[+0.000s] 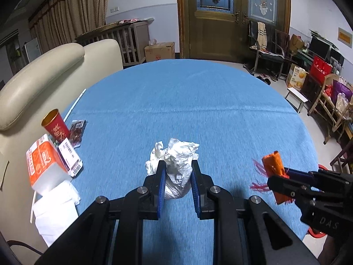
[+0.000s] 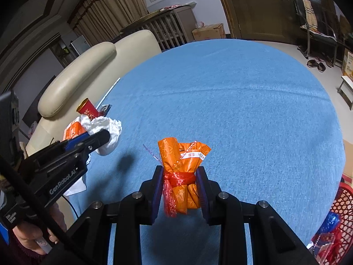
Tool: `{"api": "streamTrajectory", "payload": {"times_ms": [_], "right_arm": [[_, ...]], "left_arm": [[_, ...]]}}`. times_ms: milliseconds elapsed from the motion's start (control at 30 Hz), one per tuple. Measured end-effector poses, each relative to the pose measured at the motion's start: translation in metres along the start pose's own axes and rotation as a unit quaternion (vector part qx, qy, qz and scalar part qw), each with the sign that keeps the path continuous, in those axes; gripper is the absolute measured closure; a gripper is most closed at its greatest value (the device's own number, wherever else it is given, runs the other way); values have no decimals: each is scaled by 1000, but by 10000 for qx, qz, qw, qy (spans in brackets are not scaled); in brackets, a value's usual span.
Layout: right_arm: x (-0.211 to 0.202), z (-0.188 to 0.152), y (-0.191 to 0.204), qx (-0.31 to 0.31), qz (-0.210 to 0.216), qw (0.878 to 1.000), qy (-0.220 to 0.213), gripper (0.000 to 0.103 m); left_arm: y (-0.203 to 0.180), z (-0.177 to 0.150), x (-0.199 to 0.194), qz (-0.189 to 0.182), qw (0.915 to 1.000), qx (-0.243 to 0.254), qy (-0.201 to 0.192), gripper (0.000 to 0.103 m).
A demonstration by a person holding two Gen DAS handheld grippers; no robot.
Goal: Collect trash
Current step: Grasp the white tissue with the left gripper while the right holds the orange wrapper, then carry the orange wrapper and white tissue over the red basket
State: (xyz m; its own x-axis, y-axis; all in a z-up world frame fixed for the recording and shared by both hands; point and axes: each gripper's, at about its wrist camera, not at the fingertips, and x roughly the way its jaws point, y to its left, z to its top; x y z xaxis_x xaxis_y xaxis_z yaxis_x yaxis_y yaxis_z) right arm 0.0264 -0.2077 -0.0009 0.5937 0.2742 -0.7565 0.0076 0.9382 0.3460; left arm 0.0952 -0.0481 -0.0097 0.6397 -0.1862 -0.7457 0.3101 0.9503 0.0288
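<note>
Only the right view shows the red basket (image 2: 344,205) (bottom right corner).

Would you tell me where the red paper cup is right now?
The red paper cup stands upright at the blue table's far-left edge, beside the cream sofa, just behind the orange carton.

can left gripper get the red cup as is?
Probably not yet: the left gripper is shut on the crumpled white bag. The red cup stands upright and unobstructed on the table's left edge.
</note>
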Motion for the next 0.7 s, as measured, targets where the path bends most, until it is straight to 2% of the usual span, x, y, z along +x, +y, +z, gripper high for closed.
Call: {"api": "streamTrajectory", "payload": {"times_ms": [333, 700], "right_arm": [[-8, -5, 3, -34, 8, 10000, -67, 70], [-26, -10, -4, 9, -10, 9998, -183, 70]], "left_arm": [[2, -14, -15, -111, 9999, -97, 51, 80], [-19, -24, -34, -293, 9995, -21, 63, 80]]}}
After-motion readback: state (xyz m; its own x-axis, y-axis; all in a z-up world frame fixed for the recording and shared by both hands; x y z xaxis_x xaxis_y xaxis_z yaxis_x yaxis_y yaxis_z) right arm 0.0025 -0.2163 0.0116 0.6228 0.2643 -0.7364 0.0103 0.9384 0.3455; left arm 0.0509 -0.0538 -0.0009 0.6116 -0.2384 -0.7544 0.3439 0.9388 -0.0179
